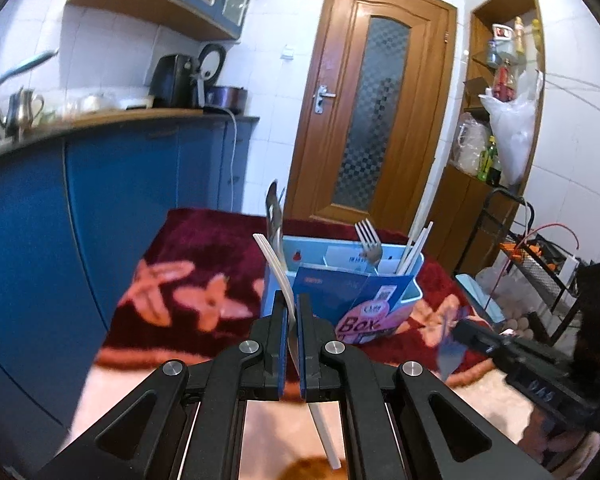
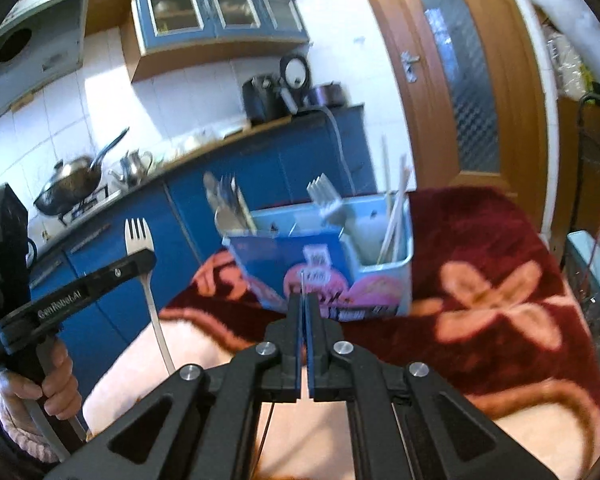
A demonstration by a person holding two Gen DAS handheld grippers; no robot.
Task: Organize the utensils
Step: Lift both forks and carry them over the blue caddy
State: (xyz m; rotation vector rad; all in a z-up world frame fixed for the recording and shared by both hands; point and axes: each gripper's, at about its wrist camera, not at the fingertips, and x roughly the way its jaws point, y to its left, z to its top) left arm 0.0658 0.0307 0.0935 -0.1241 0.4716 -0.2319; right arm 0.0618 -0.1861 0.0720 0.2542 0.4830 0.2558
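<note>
While pinching a fork (image 2: 139,236) in the left gripper (image 1: 293,300) and a thin utensil (image 2: 302,280) in the right gripper (image 2: 303,300), carry both to the caddy (image 1: 414,276), sorting each by kind.

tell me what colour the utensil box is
Light blue utensil box, clearest in the left wrist view.

A light blue utensil box (image 1: 410,280) with compartments is standing upright on the red flowered blanket (image 1: 204,248). Inside it, spoons (image 1: 274,208), a fork (image 1: 370,242) and pale chopsticks (image 1: 414,246) are sticking up. Another silver fork (image 2: 144,256), tines up, is being held above the blanket.
</note>
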